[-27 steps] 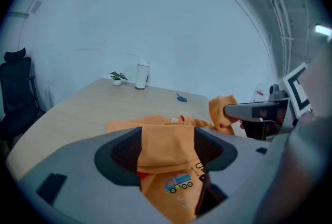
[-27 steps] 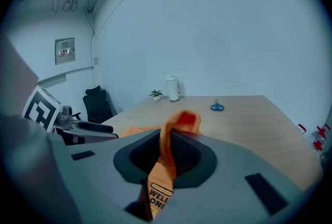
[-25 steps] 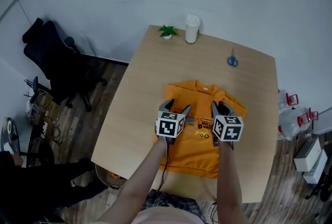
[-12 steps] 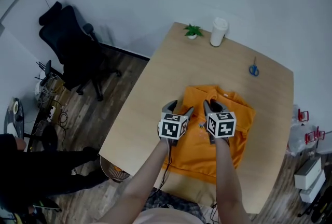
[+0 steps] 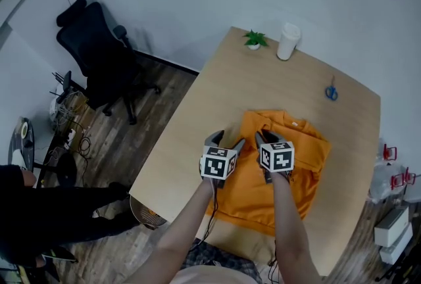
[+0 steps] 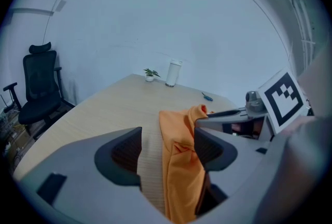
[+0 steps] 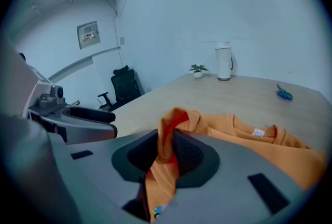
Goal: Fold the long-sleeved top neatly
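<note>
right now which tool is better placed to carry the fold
Right. The right tool has the top pinched between its jaws, which have just been opening; the left tool stands open.

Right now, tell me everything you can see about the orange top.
The orange top looks like soft knit, lying partly folded on the wooden table, its collar and white label toward the far edge. Its side at the head view's left is lifted: the right gripper pinches a bunched fold, its jaws having just opened slightly, and a hanging edge passes between the left gripper's open jaws, against one pad.
</note>
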### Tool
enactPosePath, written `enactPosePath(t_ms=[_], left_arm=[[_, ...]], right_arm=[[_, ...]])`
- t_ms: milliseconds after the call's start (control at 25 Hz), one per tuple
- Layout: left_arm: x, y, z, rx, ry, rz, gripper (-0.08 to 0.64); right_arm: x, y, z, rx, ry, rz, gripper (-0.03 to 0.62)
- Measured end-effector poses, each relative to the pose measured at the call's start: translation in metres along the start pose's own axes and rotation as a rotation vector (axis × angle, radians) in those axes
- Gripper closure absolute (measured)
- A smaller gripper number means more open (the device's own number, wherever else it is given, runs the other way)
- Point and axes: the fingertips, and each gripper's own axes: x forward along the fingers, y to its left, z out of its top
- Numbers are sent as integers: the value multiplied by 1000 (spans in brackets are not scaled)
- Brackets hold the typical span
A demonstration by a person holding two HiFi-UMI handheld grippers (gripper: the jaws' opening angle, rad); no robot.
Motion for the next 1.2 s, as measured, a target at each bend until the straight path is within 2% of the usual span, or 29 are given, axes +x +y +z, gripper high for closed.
enactPosePath(t_ms=[80, 200, 400, 680, 1000, 1200], left_arm=[[-1, 2, -1, -4, 2, 3, 244], [-2, 6, -1, -7, 3, 7, 244], [-2, 7, -1, -2, 2, 5, 244], [2, -6, 6, 37, 1, -27, 244], [21, -49, 35, 154, -14, -86, 242], [45, -65, 41, 229, 50, -109, 241]], right_arm=[[0, 6, 7, 27, -35, 29, 476], [-1, 15, 17, 62, -87, 73, 390], [-16, 5, 28, 140, -168, 52, 333], [-59, -37, 32, 207, -246, -75, 339], [-112, -87, 20, 225, -264, -200, 347], [-142, -122, 5, 201, -238, -266, 347]])
